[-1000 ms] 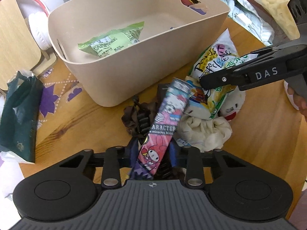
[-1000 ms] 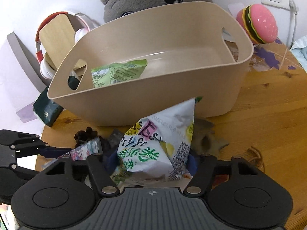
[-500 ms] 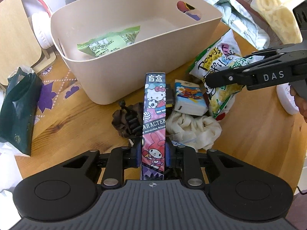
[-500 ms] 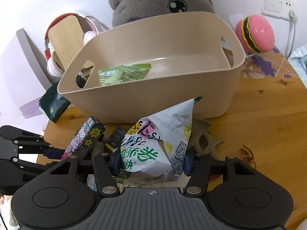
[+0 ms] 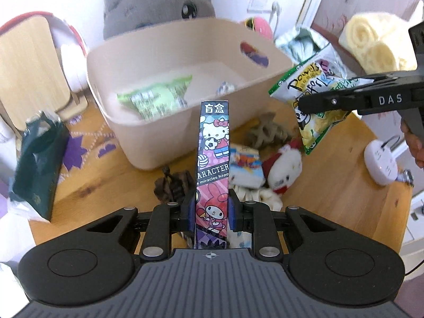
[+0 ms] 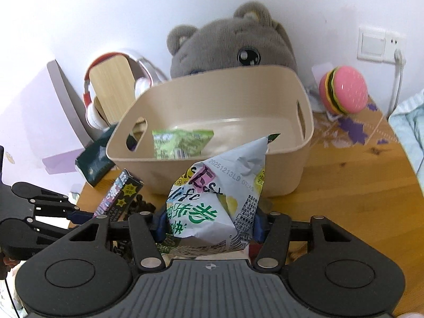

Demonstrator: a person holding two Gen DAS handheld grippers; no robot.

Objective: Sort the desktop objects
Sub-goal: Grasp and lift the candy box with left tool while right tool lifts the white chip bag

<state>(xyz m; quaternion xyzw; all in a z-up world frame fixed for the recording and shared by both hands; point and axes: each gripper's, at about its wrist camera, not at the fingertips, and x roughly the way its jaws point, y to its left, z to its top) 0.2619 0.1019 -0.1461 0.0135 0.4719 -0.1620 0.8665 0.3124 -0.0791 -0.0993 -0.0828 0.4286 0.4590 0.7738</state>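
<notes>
My left gripper (image 5: 210, 212) is shut on a tall cartoon blind box (image 5: 213, 159) and holds it upright above the wooden table, in front of the beige bin (image 5: 148, 135). My right gripper (image 6: 209, 224) is shut on a white and green snack bag (image 6: 214, 201), raised in front of the bin (image 6: 281, 177). The bag also shows in the left wrist view (image 5: 315, 100), and the box in the right wrist view (image 6: 119, 193). A green snack packet (image 5: 156, 98) lies inside the bin.
On the table below lie a dark hair claw (image 5: 173, 185), a tissue pack (image 5: 246, 167), a small white plush (image 5: 285, 169), a beige claw clip (image 5: 265, 132) and a white cloth. A dark green bag (image 5: 37, 164) lies left. A grey plush (image 6: 233, 50) and burger toy (image 6: 343, 92) stand behind the bin.
Both grippers have risen with their loads and drawn back from the table. The blind box went from tilted to upright. The bin now looks lower and farther in both views.
</notes>
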